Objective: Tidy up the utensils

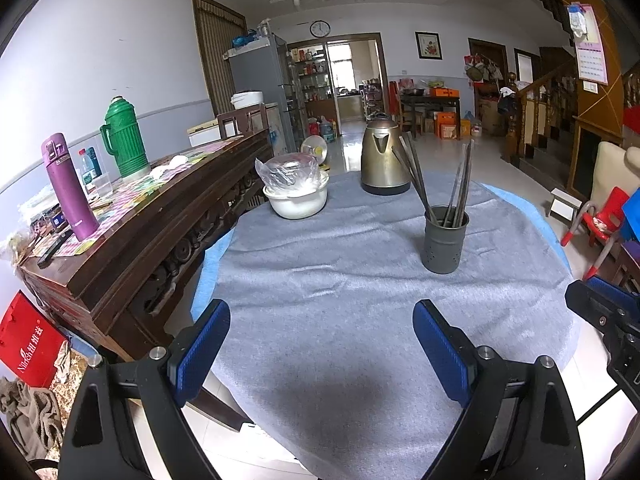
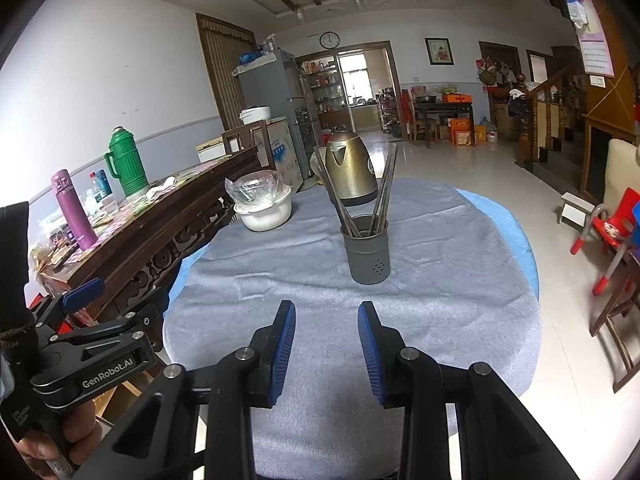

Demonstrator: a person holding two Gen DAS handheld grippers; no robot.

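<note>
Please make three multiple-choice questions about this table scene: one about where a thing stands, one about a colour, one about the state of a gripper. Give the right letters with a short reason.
1. Where does the kettle stand relative to the utensil holder?
A. behind it, farther from the grippers
B. in front of it, nearer the grippers
C. on the wooden sideboard

2. What colour is the large flask on the sideboard?
A. red
B. green
C. white

3. How is the left gripper?
A. shut on a chopstick
B. shut on the cloth
C. open, holding nothing

Answers:
1 A: the kettle is farther up the table than the holder in both views.
2 B: its ribbed body is green.
3 C: its blue pads stand far apart over bare grey cloth.
</note>
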